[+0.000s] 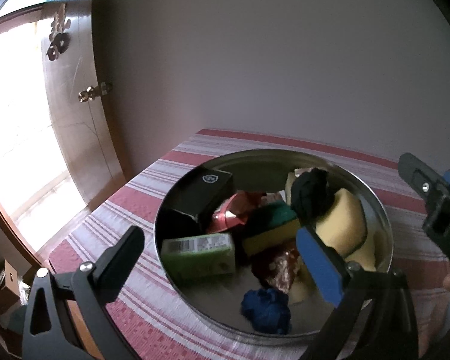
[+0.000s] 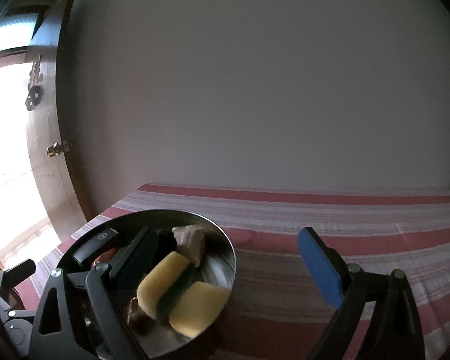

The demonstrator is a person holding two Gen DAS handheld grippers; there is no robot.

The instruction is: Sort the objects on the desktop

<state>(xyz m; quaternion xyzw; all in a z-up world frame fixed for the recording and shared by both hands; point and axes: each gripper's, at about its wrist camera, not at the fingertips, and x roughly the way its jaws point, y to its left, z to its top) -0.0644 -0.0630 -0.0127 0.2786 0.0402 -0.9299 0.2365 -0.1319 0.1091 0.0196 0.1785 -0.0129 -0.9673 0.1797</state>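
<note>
A round metal tin (image 1: 384, 213) stands on the striped cloth and holds several items: a black box (image 1: 204, 195), a green box (image 1: 201, 255), a yellow-green sponge (image 1: 270, 228), a black cloth ball (image 1: 312, 192), a yellow sponge (image 1: 345, 222), a blue cloth ball (image 1: 267, 309) and red wrappers (image 1: 231, 216). My left gripper (image 1: 222, 255) is open and empty above the tin's near side. My right gripper (image 2: 228, 255) is open and empty, at the tin's (image 2: 228, 258) right rim; it also shows in the left wrist view (image 1: 435, 204). The yellow sponge (image 2: 180, 294) lies below it.
The table wears a red-and-white striped cloth (image 2: 330, 219) that stretches right of the tin. A plain wall stands behind the table. A wooden door with a brass knob (image 1: 87, 93) and a bright window are at the left.
</note>
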